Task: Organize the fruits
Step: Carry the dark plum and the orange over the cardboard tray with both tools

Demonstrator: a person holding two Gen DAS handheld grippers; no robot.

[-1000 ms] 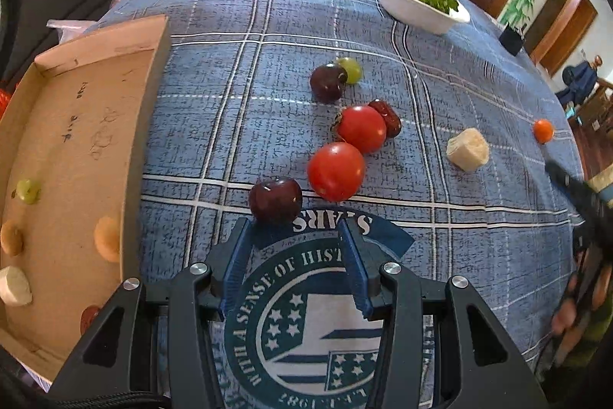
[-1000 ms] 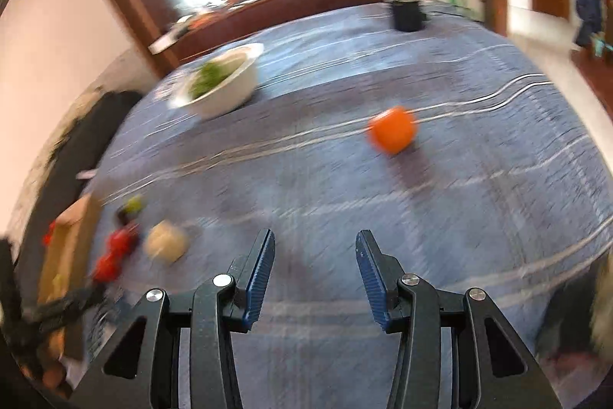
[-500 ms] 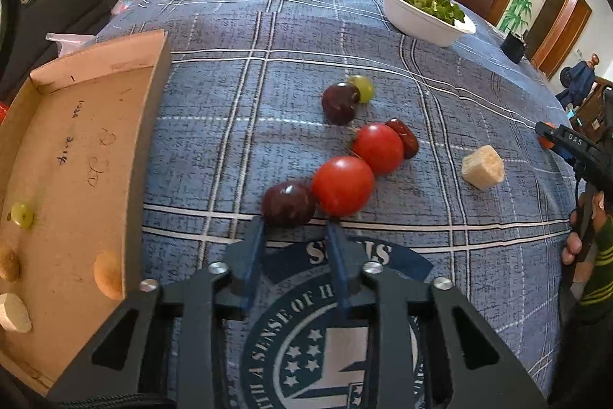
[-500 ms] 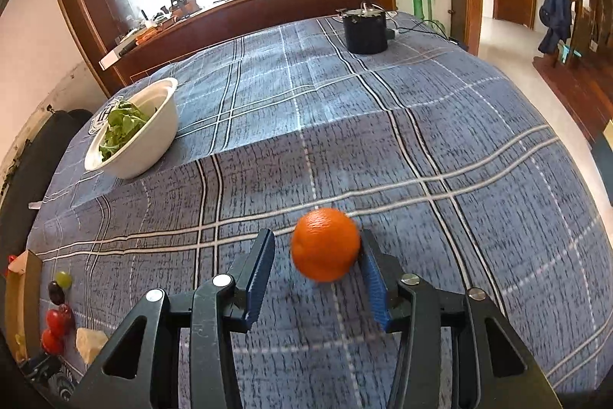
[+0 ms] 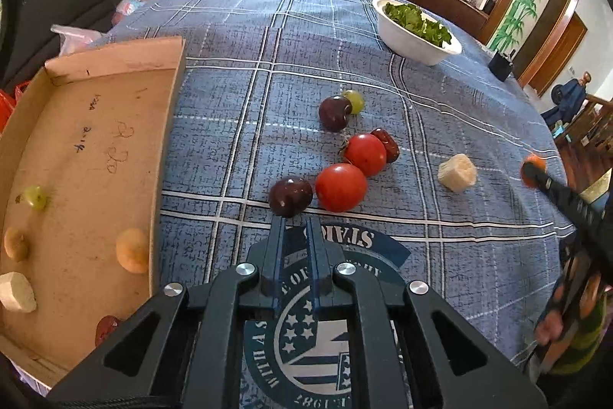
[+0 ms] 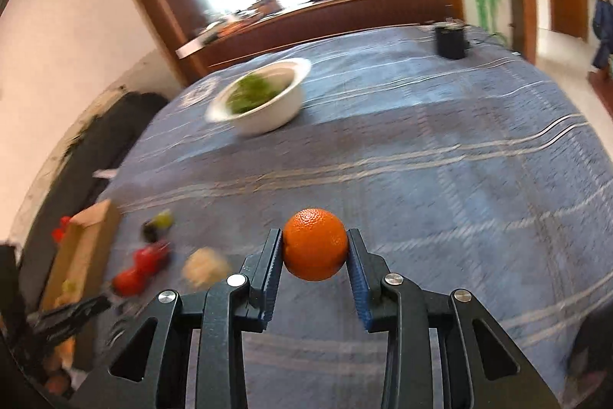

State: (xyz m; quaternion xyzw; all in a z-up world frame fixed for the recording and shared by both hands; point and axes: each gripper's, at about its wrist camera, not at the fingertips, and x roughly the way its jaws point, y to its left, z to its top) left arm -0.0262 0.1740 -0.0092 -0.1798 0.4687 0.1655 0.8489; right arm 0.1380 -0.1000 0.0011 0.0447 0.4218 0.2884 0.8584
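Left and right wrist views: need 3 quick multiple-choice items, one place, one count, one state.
1. Where is the white bowl of greens?
A. in the cardboard tray
B. on the blue tablecloth
C. on the floor

2. How many red tomatoes lie on the cloth?
A. two
B. four
C. none

3. What is the right gripper doing?
A. hanging empty
B. closing on an orange
C. holding a grape

Answers:
1 B, it stands on the tablecloth.
2 A, tomatoes and.
3 B, orange sits between its pads.
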